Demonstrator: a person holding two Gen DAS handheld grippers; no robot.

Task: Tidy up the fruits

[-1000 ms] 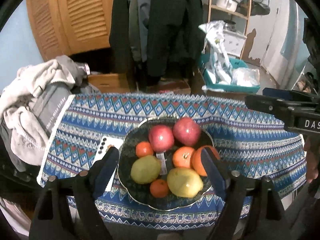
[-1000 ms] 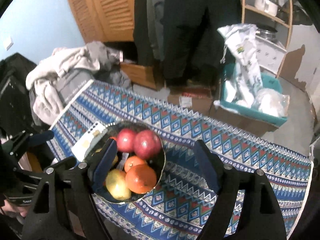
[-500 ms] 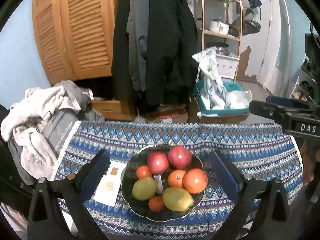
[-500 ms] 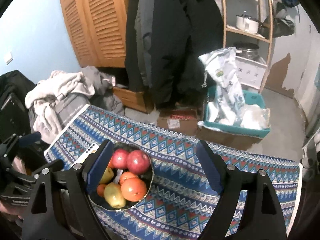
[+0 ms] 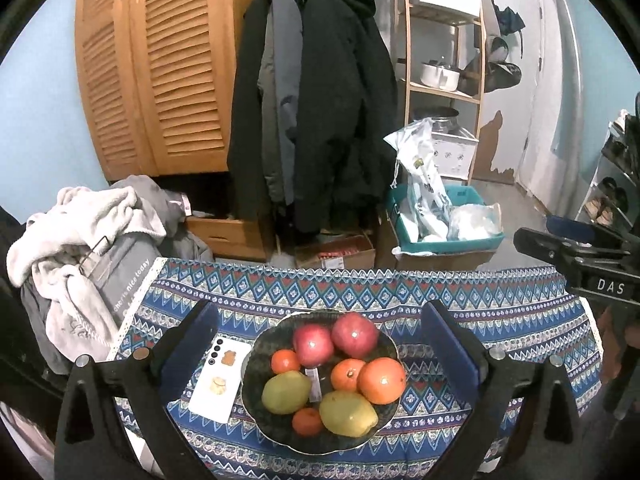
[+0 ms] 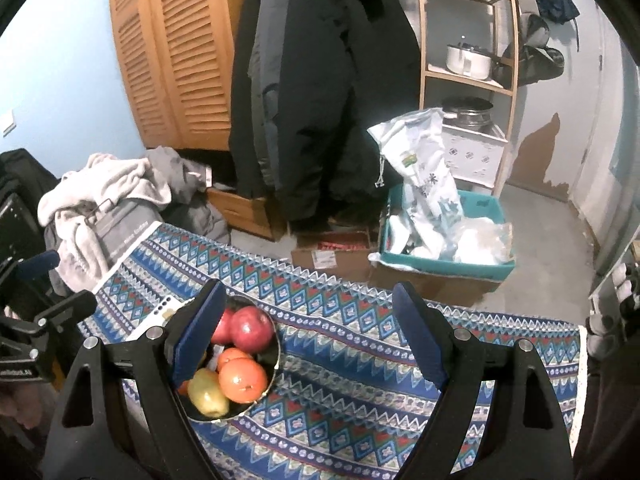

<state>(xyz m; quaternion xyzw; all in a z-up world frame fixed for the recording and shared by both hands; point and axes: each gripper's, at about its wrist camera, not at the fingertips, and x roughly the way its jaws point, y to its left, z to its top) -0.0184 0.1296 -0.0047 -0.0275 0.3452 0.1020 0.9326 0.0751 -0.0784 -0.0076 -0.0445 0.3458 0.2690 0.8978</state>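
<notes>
A dark bowl [image 5: 260,364] on a blue patterned tablecloth [image 5: 500,312] holds two red apples [image 5: 354,334], a big orange [image 5: 382,380], smaller oranges, a green pear [image 5: 286,392] and a yellow lemon [image 5: 348,414]. My left gripper [image 5: 320,336] is open and empty, held above and in front of the bowl. My right gripper [image 6: 308,332] is open and empty, over the cloth to the right of the bowl [image 6: 276,356]. The same fruits show in the right wrist view, with the big orange [image 6: 242,380] nearest.
A white phone [image 5: 218,380] lies left of the bowl. A pile of clothes [image 5: 88,248] sits at the table's left end. Beyond the far edge are hanging coats [image 5: 316,100], cardboard boxes, a teal bin [image 5: 448,236] and a wooden shelf.
Both grippers have lifted up and back from the table. The bowl now looks smaller and lower in both views. Both stay open and empty.
</notes>
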